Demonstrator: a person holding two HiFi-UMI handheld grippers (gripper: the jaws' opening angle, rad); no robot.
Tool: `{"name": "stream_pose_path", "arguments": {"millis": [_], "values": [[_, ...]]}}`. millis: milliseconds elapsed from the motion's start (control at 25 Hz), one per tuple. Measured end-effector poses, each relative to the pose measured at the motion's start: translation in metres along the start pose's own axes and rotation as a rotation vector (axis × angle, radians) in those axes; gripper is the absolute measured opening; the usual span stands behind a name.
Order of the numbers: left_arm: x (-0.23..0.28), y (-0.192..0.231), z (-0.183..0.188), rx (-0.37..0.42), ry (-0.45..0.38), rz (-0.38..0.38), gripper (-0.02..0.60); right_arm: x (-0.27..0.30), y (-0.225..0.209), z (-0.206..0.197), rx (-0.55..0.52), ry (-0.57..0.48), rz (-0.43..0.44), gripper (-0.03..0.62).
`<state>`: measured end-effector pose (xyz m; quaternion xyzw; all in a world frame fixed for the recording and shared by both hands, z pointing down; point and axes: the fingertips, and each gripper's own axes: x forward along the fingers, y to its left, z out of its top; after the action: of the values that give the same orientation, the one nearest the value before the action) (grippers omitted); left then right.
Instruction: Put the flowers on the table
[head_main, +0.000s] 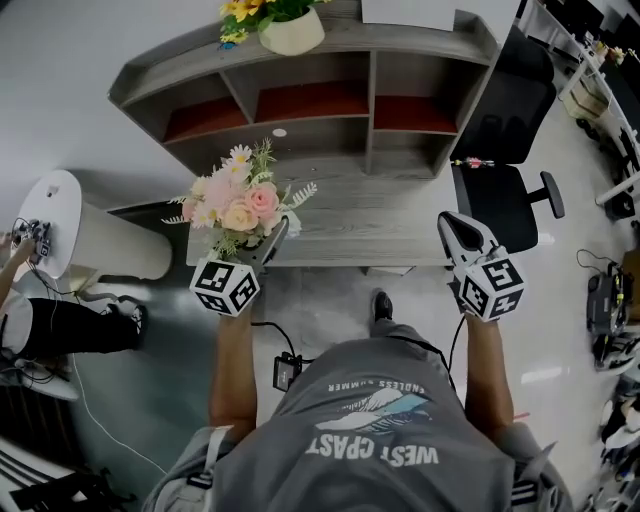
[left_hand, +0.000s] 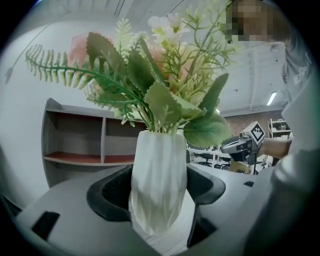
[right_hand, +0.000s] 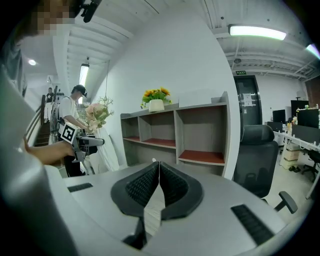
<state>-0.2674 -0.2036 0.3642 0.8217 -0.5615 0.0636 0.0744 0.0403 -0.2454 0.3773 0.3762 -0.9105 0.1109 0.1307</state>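
1. Pinching the white vase (left_hand: 159, 185) of pink and cream flowers (head_main: 236, 203) in the left gripper (head_main: 273, 243), upright.
2. Holding it at the grey table (head_main: 400, 215), left front edge; can't tell if touching down.
3. Hovering the right gripper (right_hand: 159, 192), pressed together and empty, over the table's right front edge.

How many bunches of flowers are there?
2. The pink flowers, in a white vase, are held by the left claw. The yellow flowers sit in a pot atop the shelf.
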Motion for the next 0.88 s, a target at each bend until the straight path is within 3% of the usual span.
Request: {"name": "stream_pose_path", "arguments": {"millis": [880], "values": [[0.102, 0.013, -0.062, -0.075, 0.109, 0.015, 0.342, 0.003, -0.070, -0.049, 0.071, 0.091, -0.034, 0.029]]}}
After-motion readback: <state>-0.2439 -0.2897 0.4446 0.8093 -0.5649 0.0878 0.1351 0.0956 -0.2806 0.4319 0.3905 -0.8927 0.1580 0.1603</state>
